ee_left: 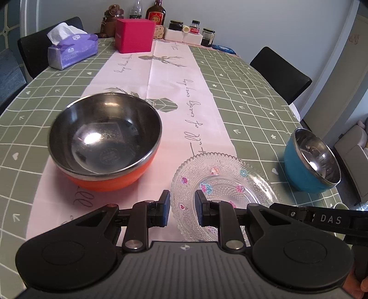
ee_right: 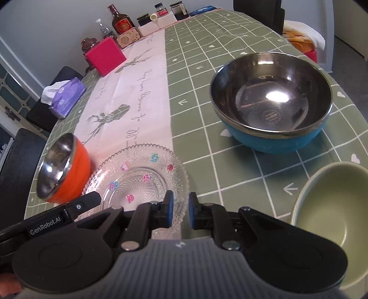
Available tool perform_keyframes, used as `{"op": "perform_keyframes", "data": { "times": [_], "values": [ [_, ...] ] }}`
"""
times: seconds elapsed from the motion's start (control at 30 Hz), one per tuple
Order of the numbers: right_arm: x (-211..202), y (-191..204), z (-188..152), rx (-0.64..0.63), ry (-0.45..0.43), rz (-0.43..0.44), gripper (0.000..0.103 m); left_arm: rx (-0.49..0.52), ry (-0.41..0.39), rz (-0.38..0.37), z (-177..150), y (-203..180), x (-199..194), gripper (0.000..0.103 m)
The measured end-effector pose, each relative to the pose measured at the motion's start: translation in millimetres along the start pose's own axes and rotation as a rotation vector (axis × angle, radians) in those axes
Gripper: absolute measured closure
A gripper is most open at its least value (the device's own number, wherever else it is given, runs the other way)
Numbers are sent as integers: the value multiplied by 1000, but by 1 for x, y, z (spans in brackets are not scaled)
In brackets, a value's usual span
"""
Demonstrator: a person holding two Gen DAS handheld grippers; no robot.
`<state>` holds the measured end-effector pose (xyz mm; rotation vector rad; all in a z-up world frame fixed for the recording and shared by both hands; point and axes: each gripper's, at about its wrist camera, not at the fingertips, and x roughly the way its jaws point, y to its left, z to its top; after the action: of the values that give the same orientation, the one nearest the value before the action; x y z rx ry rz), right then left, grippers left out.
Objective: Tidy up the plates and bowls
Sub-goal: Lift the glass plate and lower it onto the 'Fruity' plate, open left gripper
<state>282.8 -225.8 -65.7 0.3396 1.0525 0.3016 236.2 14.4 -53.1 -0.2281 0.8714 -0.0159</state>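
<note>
A clear glass plate [ee_left: 220,184] with coloured flower dots lies near the table's front edge; it also shows in the right wrist view [ee_right: 138,179]. My left gripper [ee_left: 182,207] is open, its fingers astride the plate's near-left rim, holding nothing. My right gripper [ee_right: 179,210] is open over the plate's near-right rim, empty. An orange steel-lined bowl [ee_left: 105,140] stands left of the plate, also in the right wrist view [ee_right: 62,168]. A blue steel-lined bowl [ee_right: 271,101] stands to the right, also in the left wrist view [ee_left: 310,161]. A pale green bowl [ee_right: 331,211] sits at near right.
At the table's far end stand a pink box [ee_left: 134,35], a purple tissue pack [ee_left: 71,49], bottles [ee_left: 156,12] and jars [ee_left: 176,25]. Black chairs [ee_left: 283,73] stand around the table. The table's right edge [ee_right: 340,78] lies close behind the blue bowl.
</note>
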Motion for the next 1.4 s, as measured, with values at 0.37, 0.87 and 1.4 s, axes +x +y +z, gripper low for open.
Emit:
{"op": "perform_keyframes", "data": {
  "times": [0.37, 0.87, 1.4],
  "values": [
    [-40, 23, -20, -6, -29, 76, 91, -33, -51, 3, -6, 14, -59, 78],
    [-74, 51, -95, -67, -26, 142, 92, -119, -59, -34, -70, 63, -113, 78],
    [-61, 57, -124, -159, 17, 79, 92, -136, 13, -27, -100, 76, -104, 78]
  ]
}}
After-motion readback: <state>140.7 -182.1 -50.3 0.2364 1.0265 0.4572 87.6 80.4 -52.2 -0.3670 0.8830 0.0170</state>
